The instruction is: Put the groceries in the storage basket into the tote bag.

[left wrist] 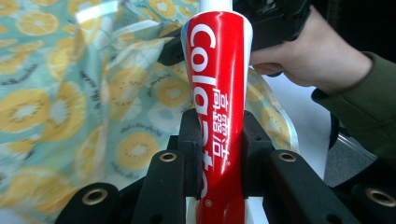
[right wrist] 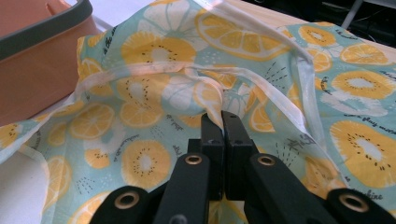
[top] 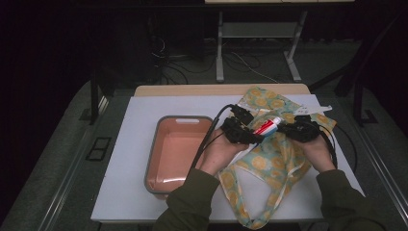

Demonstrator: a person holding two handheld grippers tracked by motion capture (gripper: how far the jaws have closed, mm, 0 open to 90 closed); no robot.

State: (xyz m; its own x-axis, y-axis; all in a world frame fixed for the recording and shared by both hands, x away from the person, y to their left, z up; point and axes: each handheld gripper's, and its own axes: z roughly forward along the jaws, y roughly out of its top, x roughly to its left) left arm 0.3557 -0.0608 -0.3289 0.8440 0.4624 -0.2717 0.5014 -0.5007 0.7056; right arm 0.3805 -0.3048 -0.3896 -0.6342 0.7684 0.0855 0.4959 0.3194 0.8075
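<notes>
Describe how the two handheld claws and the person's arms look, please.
Both the left claw and the right claw are matte black, built of flat linked bars with brass-coloured rivet rings at the joints and blocky square tips. Black cables trail from them. The person wears dark olive-green long sleeves.

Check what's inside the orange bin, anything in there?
The orange bin looks empty in the high view: bare floor with a light glare. Its near right corner is covered by the person's left sleeve, so that spot can't be checked.
</notes>
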